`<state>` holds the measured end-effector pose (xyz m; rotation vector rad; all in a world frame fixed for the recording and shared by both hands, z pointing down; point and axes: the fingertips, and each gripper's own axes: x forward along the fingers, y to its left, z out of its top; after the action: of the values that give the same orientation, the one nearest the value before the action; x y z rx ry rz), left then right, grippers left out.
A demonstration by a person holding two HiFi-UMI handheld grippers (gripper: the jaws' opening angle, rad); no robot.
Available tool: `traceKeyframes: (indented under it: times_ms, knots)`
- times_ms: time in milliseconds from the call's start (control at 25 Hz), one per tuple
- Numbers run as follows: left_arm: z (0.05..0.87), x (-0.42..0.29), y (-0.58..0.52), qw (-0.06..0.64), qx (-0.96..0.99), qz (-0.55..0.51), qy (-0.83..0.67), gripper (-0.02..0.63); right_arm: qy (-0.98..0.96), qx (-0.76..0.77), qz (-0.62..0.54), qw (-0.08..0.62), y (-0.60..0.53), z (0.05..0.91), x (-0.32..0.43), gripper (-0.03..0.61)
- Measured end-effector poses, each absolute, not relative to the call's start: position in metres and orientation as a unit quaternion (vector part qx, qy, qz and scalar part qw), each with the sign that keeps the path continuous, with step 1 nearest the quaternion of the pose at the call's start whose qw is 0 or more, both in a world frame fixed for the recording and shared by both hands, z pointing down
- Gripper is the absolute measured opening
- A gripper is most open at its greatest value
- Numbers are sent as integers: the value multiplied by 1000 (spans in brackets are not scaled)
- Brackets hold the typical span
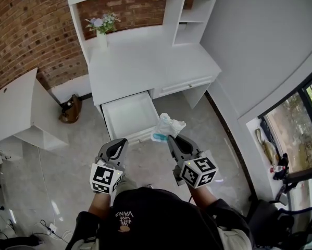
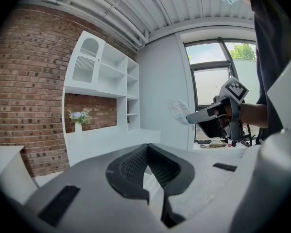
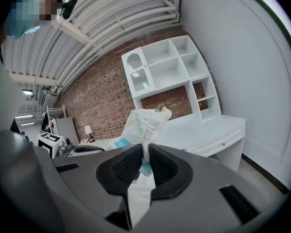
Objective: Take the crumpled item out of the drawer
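The crumpled item (image 1: 167, 125) is a white plastic wrapper with a blue patch. It hangs in the air in front of the open, empty drawer (image 1: 128, 116) of the white desk (image 1: 145, 66). My right gripper (image 1: 172, 138) is shut on its lower end. In the right gripper view the wrapper (image 3: 146, 124) stands up from between the pads of my right gripper (image 3: 146, 153). My left gripper (image 1: 121, 141) hovers level with it to the left, shut and empty. In the left gripper view the jaws of my left gripper (image 2: 146, 150) meet, and the wrapper (image 2: 178, 108) shows at the right.
A vase of flowers (image 1: 102, 29) stands at the back of the desk under a white shelf unit (image 1: 195, 12). A second white table (image 1: 15, 105) is at the left, with a brown bag (image 1: 70, 110) on the floor beside it. Window and clutter at right.
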<state>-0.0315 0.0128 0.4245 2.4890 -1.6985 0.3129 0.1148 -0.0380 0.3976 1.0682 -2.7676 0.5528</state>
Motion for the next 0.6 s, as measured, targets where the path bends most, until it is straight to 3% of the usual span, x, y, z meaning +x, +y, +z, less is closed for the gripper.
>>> traceKeyframes:
  times_ms: [600]
  knots:
    - [427,-17,58,55,808,102,-578,6,-918,340,194,61,2,410,137,43]
